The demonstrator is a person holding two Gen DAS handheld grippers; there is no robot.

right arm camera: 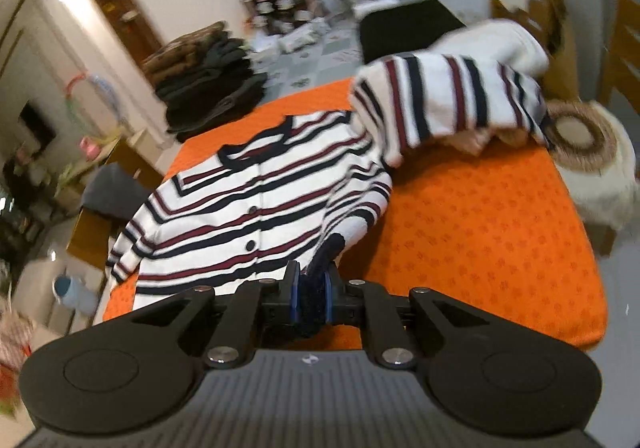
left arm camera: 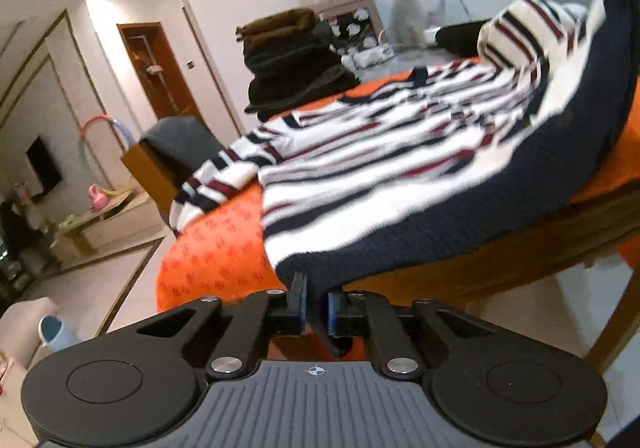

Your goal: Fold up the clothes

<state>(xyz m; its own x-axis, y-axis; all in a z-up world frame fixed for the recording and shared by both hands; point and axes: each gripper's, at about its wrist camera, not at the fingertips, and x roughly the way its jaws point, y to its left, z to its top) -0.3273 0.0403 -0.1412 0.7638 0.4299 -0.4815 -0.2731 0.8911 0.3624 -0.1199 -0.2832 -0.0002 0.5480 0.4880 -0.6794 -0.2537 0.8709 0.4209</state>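
While the striped cardigan (right arm camera: pixel 256 208) lies buttoned and face up on the orange tablecloth (right arm camera: pixel 480 232), my left gripper (left arm camera: pixel 316 308) pinches its navy hem (left arm camera: pixel 460 232). Right gripper (right arm camera: pixel 312 296): clamped on the hem's other corner. Left sleeve hangs off the table; right sleeve (right arm camera: pixel 448 100) lies bunched. Stage: spread, not folded square. Dark folded pile (right arm camera: pixel 208 84) behind. Motion blur hides detail.

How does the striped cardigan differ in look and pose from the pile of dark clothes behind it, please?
The striped cardigan is white with navy and maroon stripes; the pile of dark clothes is brown and black. The cardigan lies spread out, one sleeve raised; the pile is folded and stacked. The cardigan's hem is pinched in the right hand-held gripper; nothing holds the pile.
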